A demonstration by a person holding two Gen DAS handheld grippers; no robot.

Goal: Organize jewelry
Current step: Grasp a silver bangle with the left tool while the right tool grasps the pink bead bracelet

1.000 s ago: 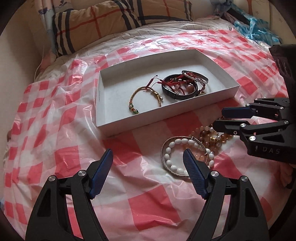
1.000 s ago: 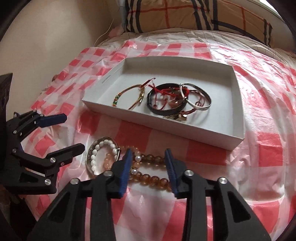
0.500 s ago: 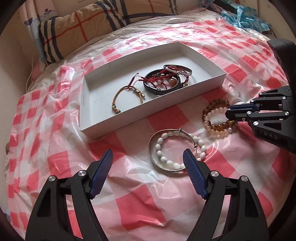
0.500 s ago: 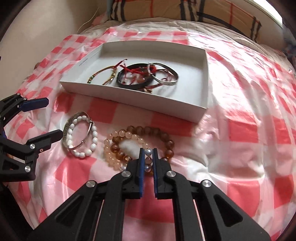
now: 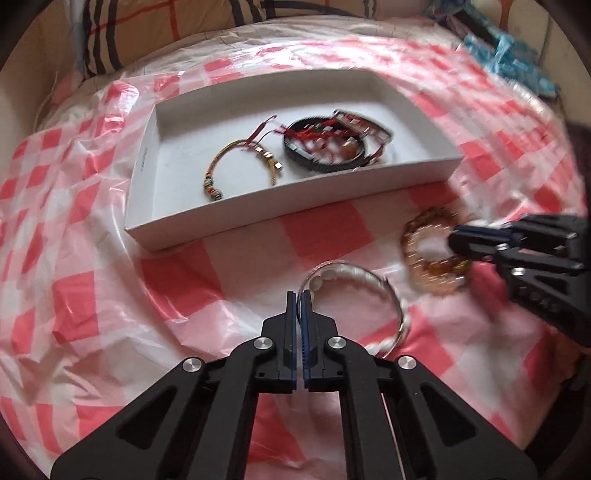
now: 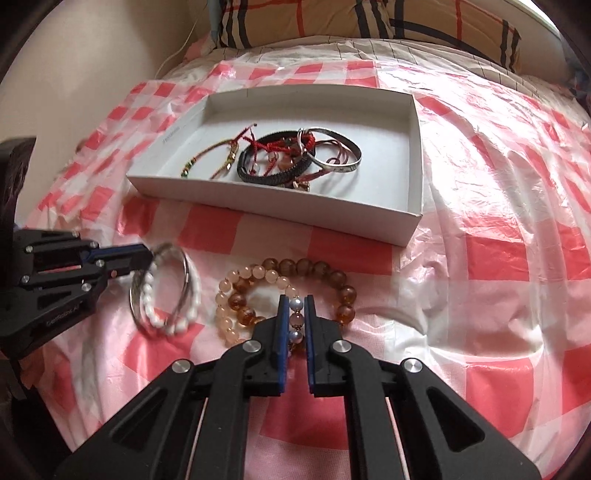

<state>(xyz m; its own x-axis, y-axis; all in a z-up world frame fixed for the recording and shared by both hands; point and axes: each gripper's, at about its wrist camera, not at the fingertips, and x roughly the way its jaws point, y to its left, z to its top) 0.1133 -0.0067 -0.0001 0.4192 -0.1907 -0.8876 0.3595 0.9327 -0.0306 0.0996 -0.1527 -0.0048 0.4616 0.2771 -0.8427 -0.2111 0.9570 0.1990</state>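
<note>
A bed under a crinkled red-and-white checked plastic sheet (image 6: 491, 258) carries a shallow white cardboard tray (image 6: 415, 155). The left claw (image 5: 298, 295) grips the silver-and-white-bead bangle (image 5: 388, 291); the right claw (image 6: 295, 301) pinches the amber bead bracelets (image 6: 325, 271).

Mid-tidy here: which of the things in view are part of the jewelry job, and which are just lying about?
Job: white bead bangle in left gripper; amber bead bracelets in right gripper; white tray with bracelets.
Lying about: plaid pillow, checked plastic sheet, blue wrapper.

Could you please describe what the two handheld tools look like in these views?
Both the left tool and the right tool are matte black plastic with triangular cut-outs in their angular linkages, silver round bolt heads at the pivots, and dark blue ribbed pads on the fingers. Pale lettering on each body is too blurred to read. No cables or sleeves show.
</note>
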